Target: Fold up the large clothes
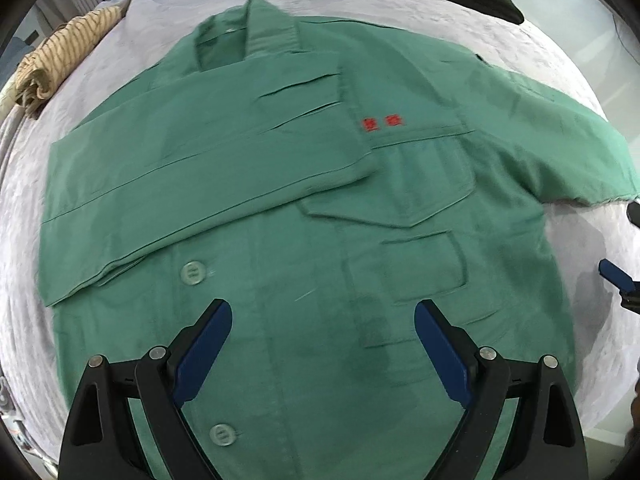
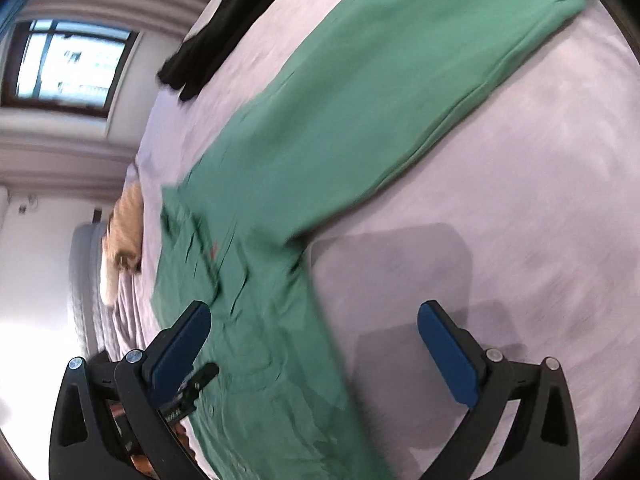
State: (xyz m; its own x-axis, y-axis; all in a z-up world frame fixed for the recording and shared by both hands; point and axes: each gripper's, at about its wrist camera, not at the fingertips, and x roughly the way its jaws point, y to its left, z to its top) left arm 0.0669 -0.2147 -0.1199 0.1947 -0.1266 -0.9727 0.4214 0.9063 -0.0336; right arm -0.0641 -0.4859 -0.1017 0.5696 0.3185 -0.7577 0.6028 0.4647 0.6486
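Both my left gripper point(image 1: 323, 354) and right gripper point(image 2: 314, 354) gape, empty. Grabbing the spread sleeve point(image 2: 400, 80) carelessly could drag the green shirt point(image 1: 320, 240) and undo the folded sleeve point(image 1: 192, 184)

The green button-up shirt point(image 1: 320, 208) lay flat, front side up, on a pale bed cover. One sleeve point(image 1: 192, 192) was folded across its chest. The other sleeve point(image 2: 380, 92) stuck straight out to the side. It had two round buttons, a chest pocket and small red marks.
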